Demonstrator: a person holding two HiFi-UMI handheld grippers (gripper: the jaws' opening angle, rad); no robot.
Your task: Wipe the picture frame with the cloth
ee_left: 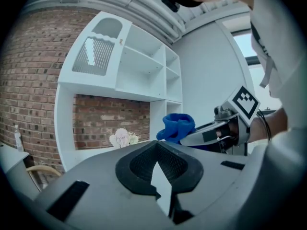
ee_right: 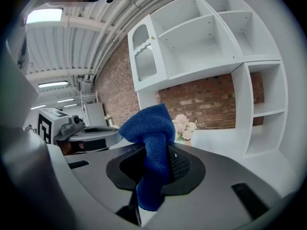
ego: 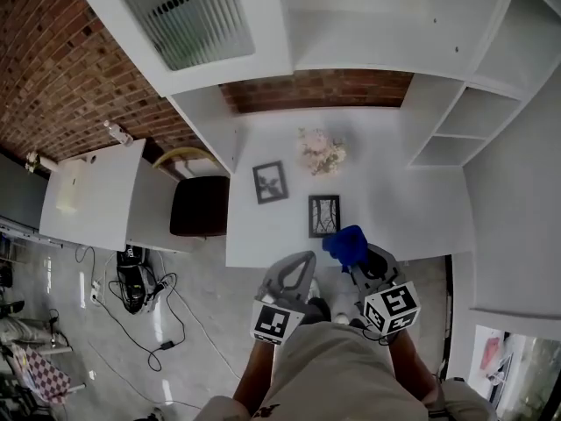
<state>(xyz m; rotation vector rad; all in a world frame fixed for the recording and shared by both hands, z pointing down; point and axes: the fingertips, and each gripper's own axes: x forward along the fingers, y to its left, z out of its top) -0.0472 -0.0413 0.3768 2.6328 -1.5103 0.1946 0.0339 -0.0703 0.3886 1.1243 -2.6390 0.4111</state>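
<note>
- Progress: cloth (ee_right: 148, 128) is clamped tight in R gripper (ego: 364, 266). Wiping prob. not begun, whole wipe left.
- Picture frame (ego: 324, 215) sits nr desk (ego: 394, 200) front edge, w/ cloth just beside its R corner. 2nd frame (ego: 270, 182) sits further back-left.
- L gripper (ego: 289, 274): jaws together, empty, held off front edge beside R.

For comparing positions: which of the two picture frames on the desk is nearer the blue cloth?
The right-hand picture frame, right beside the blue cloth; the other frame lies farther back and to the left.
</note>
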